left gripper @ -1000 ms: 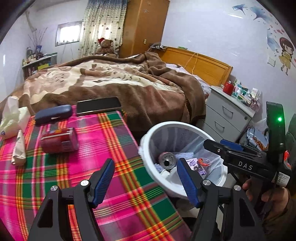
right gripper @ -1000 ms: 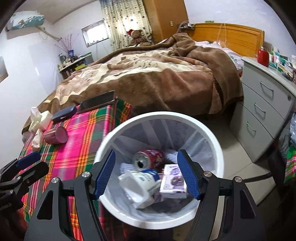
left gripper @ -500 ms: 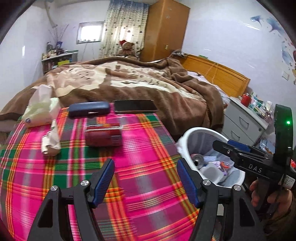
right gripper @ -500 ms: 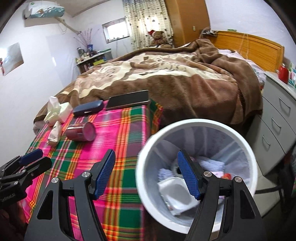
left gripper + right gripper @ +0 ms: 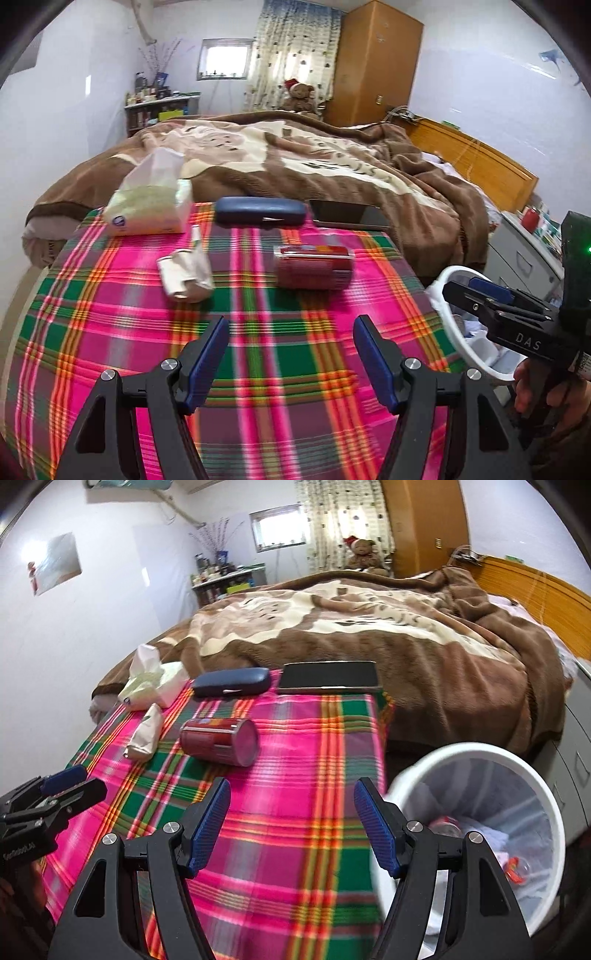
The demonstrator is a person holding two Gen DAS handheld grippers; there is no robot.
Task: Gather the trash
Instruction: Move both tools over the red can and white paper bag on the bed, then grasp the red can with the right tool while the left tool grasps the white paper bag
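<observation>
A red can [image 5: 313,266] [image 5: 220,740] lies on its side on the plaid tablecloth [image 5: 258,332] [image 5: 288,812]. Left of it lies a crumpled white paper wrapper [image 5: 186,273] [image 5: 144,734]. My left gripper [image 5: 291,356] hovers open and empty over the cloth, short of both. My right gripper [image 5: 291,829] is open and empty too, over the cloth near the table's right edge; it shows from the side at the right of the left wrist view [image 5: 491,295]. The white trash bin [image 5: 480,760] [image 5: 448,314], with a liner and several pieces of trash in it, stands on the floor right of the table.
At the table's far edge lie a tissue pack [image 5: 147,206] [image 5: 155,681], a dark blue glasses case [image 5: 260,216] [image 5: 232,681] and a black tablet [image 5: 349,216] [image 5: 328,677]. Behind is a bed with a brown blanket [image 5: 369,635]; grey drawers [image 5: 521,251] stand at the right.
Both grippers have swung left from above the bin to over the table. The bin has slid to the right edge of both views; the can and wrapper are now central. Jaws unchanged.
</observation>
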